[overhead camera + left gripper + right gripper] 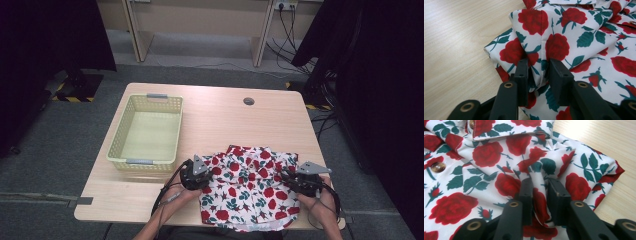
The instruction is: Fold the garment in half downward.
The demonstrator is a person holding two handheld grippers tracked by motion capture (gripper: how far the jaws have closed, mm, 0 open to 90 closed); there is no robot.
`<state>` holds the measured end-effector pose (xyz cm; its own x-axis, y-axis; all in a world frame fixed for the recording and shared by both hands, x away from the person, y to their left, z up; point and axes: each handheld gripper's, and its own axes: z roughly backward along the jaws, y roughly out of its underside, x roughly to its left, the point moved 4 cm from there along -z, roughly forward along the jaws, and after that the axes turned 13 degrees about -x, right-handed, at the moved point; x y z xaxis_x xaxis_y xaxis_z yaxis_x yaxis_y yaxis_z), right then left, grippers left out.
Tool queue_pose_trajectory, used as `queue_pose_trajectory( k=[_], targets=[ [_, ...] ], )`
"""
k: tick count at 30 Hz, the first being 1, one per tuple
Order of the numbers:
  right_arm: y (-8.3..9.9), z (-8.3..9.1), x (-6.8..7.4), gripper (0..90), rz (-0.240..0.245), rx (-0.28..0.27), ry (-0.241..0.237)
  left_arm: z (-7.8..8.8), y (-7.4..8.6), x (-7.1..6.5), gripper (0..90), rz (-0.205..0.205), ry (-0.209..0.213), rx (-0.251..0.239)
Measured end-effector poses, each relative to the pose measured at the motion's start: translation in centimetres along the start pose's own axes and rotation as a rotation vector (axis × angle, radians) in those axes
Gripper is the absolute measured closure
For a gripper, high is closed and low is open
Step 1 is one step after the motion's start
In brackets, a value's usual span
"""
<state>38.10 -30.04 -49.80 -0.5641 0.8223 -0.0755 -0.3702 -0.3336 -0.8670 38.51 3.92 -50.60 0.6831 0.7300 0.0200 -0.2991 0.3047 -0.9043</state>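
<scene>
A white shirt printed with red roses and green leaves (247,192) lies folded at the table's near edge, right of centre. My left gripper (206,173) sits at the shirt's left edge. In the left gripper view a raised fold of the shirt (554,37) stands between the jaws of that gripper (538,68), which are a little apart and loose around it. My right gripper (290,176) is at the shirt's right edge. In the right gripper view its jaws (539,188) are likewise slightly apart around a puckered ridge of shirt cloth (541,170). A brown button (437,167) shows at the left.
A pale yellow plastic basket (144,162) stands with nothing in it on the left half of the wooden table (225,120). A round cable hole (248,101) lies near the far edge. Dark curtains hang on both sides, and desk legs and cables are beyond.
</scene>
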Motion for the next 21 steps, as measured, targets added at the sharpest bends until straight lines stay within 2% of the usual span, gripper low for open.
queue_pose_trajectory(
  k=[1, 4, 6, 12, 17, 21],
  targets=[
    [0.0, 0.0, -0.1, 71.2, 0.000, 0.004, 0.004, 0.0, 0.0, 0.0, 67.2, 0.000, 0.004, 0.003],
    [-0.3, 0.3, -0.1, 59.9, -0.022, -0.008, 0.002, 0.0, -0.2, -0.1, 56.5, 0.044, 0.027, 0.007],
    [-0.6, 0.7, -0.2, 52.6, -0.045, -0.030, 0.004, 0.0, -0.3, -0.2, 51.4, 0.052, 0.028, 0.005],
    [-2.2, 1.4, -1.1, 39.7, -0.109, -0.080, 0.015, -0.3, -1.5, -0.5, 37.4, 0.070, 0.008, -0.026],
    [-3.5, 0.3, -1.4, 36.8, -0.155, -0.090, -0.006, -1.0, -2.4, -0.2, 32.0, 0.111, -0.002, -0.036],
    [-3.9, -1.0, -1.3, 36.2, -0.175, -0.065, -0.001, -1.7, -2.7, -0.2, 30.7, 0.148, 0.007, -0.035]
  ],
)
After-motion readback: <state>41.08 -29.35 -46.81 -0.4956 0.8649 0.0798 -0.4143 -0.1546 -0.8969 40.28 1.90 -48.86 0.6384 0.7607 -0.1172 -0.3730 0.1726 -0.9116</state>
